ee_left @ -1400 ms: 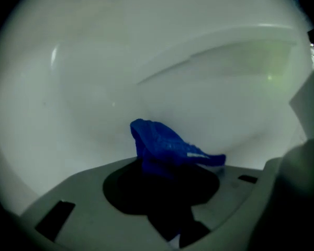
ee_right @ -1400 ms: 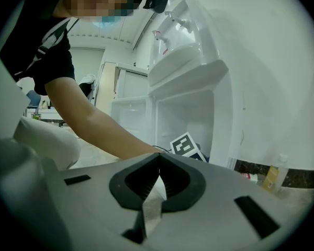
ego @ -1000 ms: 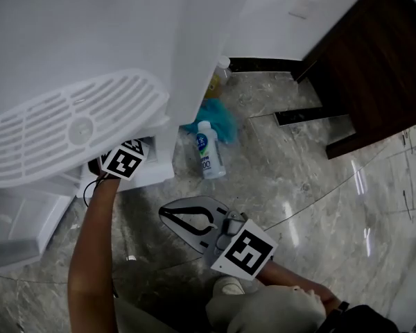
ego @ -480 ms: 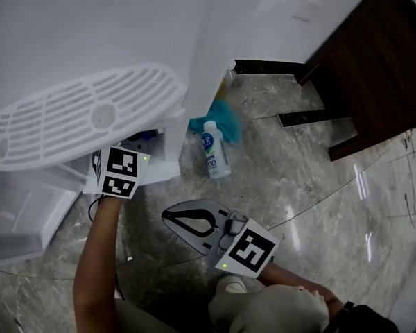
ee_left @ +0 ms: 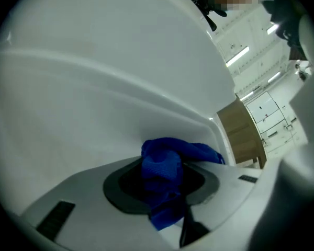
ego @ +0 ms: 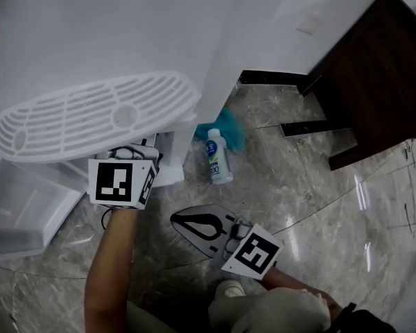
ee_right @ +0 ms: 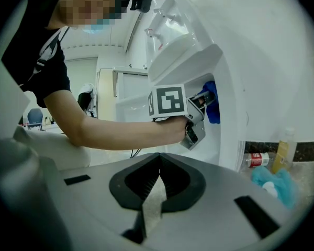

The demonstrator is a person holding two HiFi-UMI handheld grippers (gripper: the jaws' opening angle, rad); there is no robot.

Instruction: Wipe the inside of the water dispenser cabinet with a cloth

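Risen since a second ago, the left gripper (ee_left: 165, 184) now sits higher against the white water dispenser (ego: 125, 40), its marker cube just under the slotted drip tray (ego: 90, 113). To the right, a dark wooden cabinet (ego: 374, 68) stands on the marble floor (ego: 319, 207). The right gripper (ego: 194, 224) hangs low over that floor with its jaws closed on nothing. The left jaws pinch the blue cloth (ee_left: 162, 161), held up inside the dispenser's recess close to its white wall. A teal rag (ego: 229, 127) and a small bottle (ego: 218, 159) lie by the dispenser's foot
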